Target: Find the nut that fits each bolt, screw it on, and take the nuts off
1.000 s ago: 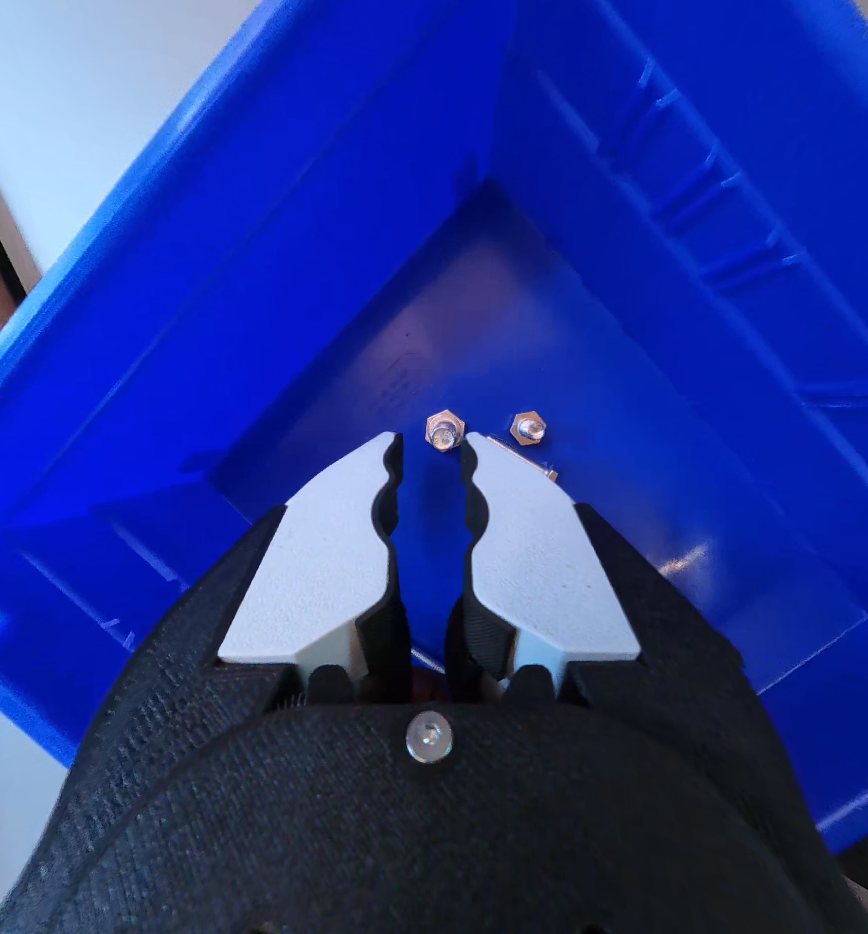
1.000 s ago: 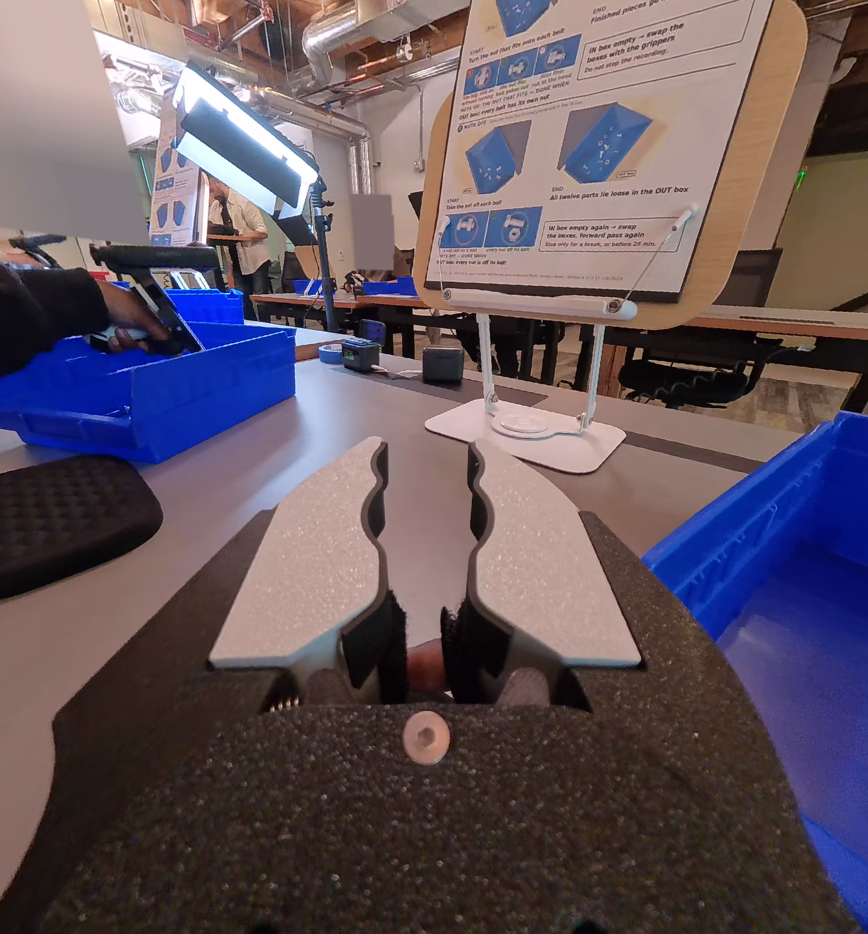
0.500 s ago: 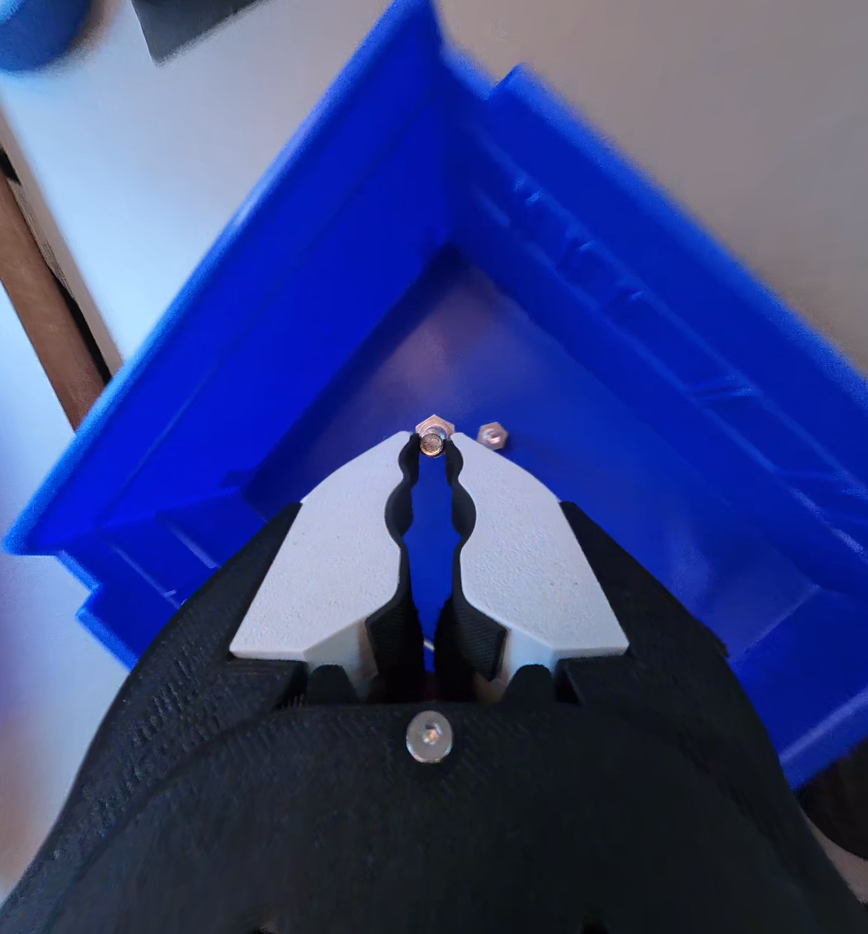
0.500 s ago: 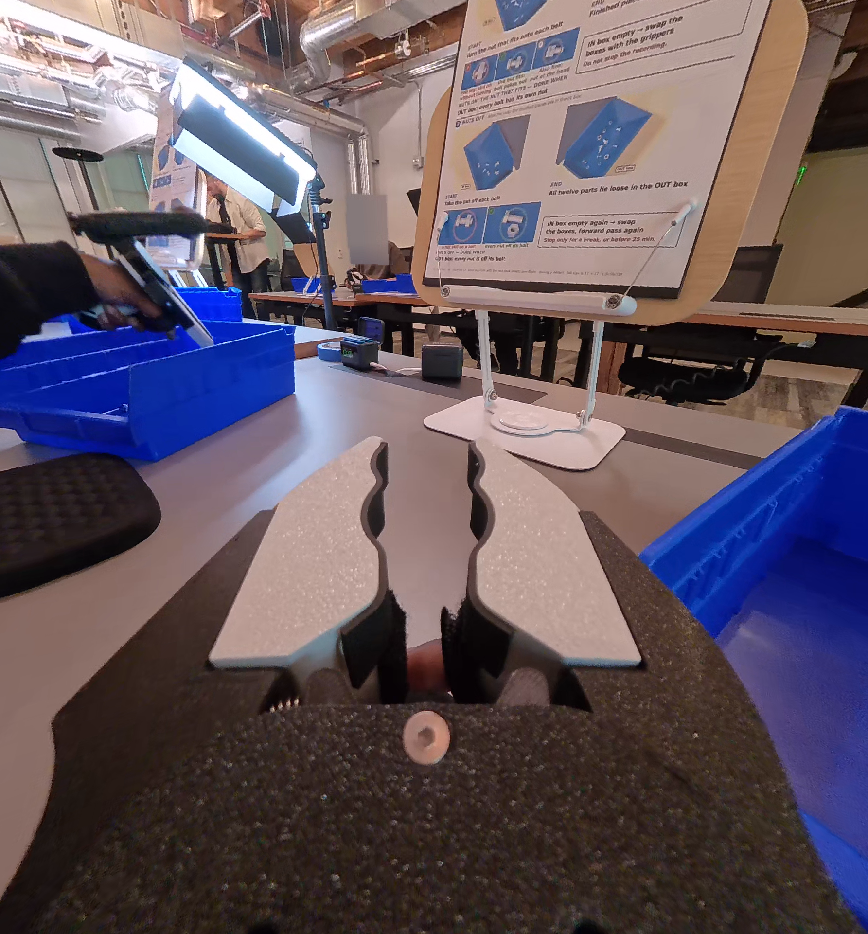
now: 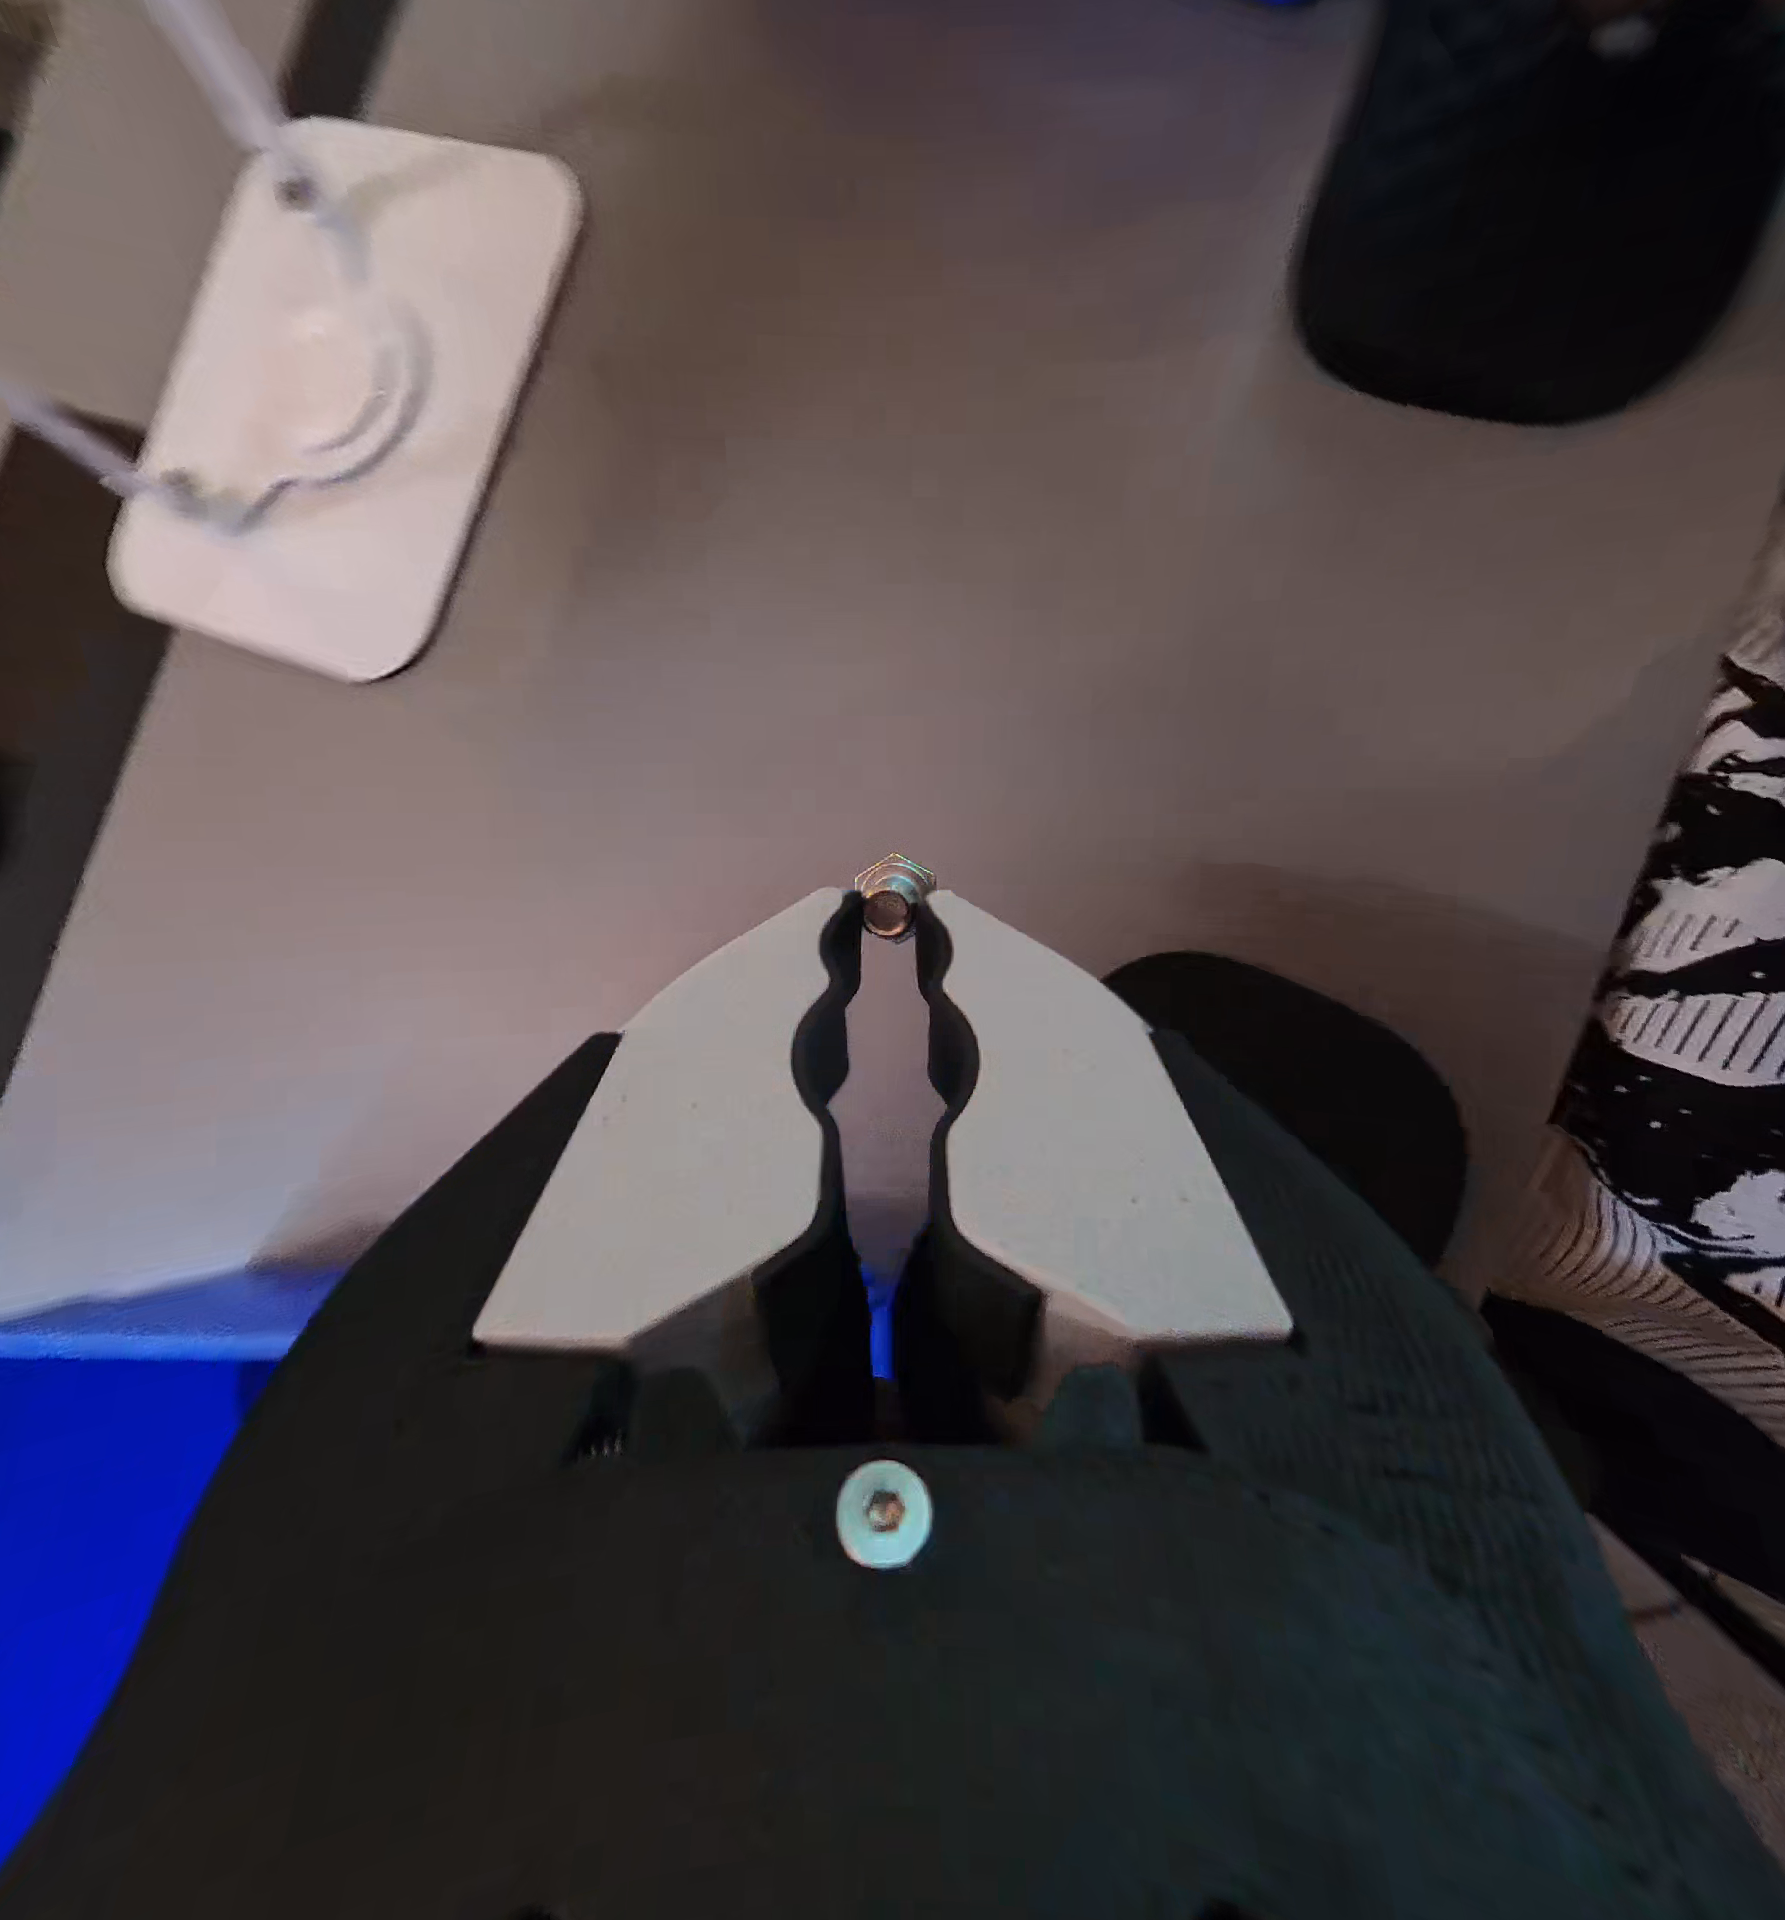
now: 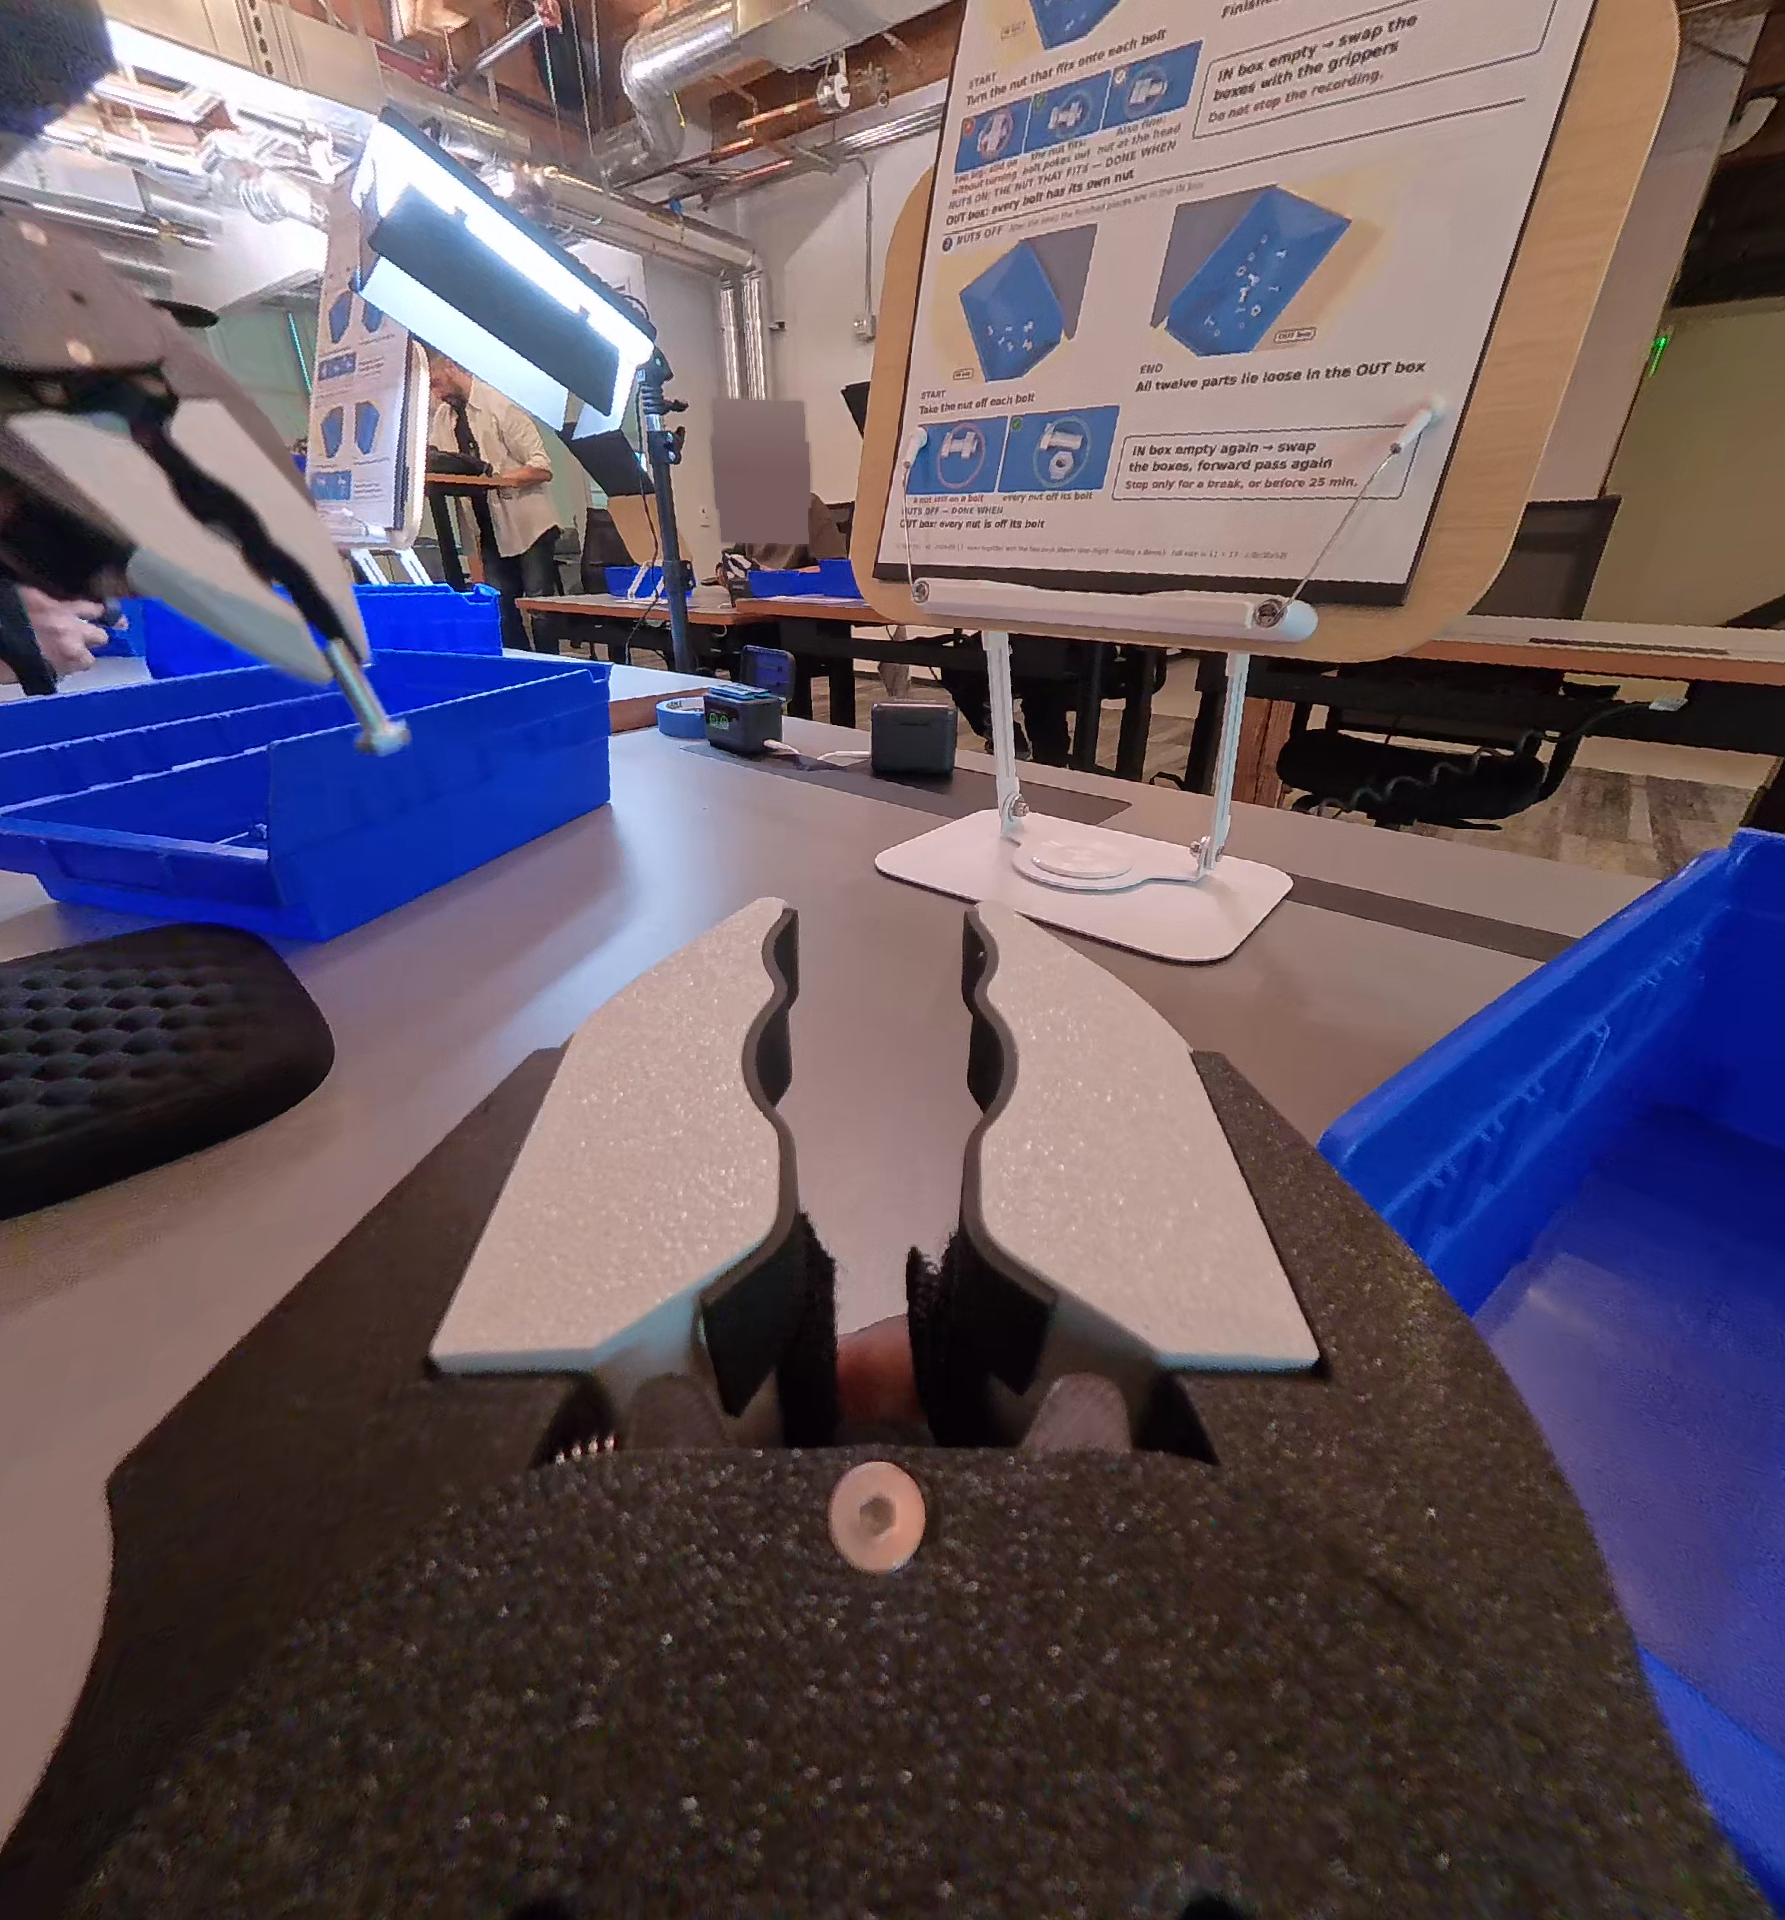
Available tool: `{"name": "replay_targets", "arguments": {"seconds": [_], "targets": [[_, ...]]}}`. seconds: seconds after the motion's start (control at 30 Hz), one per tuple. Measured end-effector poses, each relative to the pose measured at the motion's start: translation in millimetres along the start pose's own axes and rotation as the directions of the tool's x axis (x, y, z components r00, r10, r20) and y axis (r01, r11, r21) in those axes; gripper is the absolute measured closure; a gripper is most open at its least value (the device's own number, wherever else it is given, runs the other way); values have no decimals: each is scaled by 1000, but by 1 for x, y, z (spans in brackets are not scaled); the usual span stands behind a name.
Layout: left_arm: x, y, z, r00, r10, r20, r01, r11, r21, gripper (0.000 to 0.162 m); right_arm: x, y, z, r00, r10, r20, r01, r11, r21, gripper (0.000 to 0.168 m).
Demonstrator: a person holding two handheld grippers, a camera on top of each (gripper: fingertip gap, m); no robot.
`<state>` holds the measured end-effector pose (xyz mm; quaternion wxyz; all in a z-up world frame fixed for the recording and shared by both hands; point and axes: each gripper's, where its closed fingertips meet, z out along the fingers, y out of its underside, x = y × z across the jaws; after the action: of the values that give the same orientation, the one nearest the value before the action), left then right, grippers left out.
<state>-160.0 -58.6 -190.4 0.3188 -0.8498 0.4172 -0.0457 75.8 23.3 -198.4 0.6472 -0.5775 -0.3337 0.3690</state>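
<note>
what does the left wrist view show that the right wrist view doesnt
Only the left wrist view: the left gripper end-on, pinching the bolt at its tip with a hex shape behind, and a patterned sleeve.

Only the right wrist view: the open, empty right gripper, instruction board, blue bins.

Both: the grey table, white stand base, black pad.

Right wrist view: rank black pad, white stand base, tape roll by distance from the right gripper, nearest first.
From the right gripper, open and empty:
1. Black pad, on the table to the left.
2. White stand base, ahead, slightly right.
3. Tape roll, blue, far back on the table, ahead-left.
</note>
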Motion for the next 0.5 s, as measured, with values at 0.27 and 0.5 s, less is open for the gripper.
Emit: {"name": "replay_targets", "arguments": {"seconds": [0.27, 0.5], "targets": [[64, 6, 76, 984, 86, -157, -102, 990, -93, 152, 0, 0, 0, 1000, 0, 1, 0, 1000, 2, 138], [75, 13, 96, 978, 98, -185, -122, 985, -124, 152, 0, 0, 0, 1000, 5, 0, -5, 1000, 3, 138]]}}
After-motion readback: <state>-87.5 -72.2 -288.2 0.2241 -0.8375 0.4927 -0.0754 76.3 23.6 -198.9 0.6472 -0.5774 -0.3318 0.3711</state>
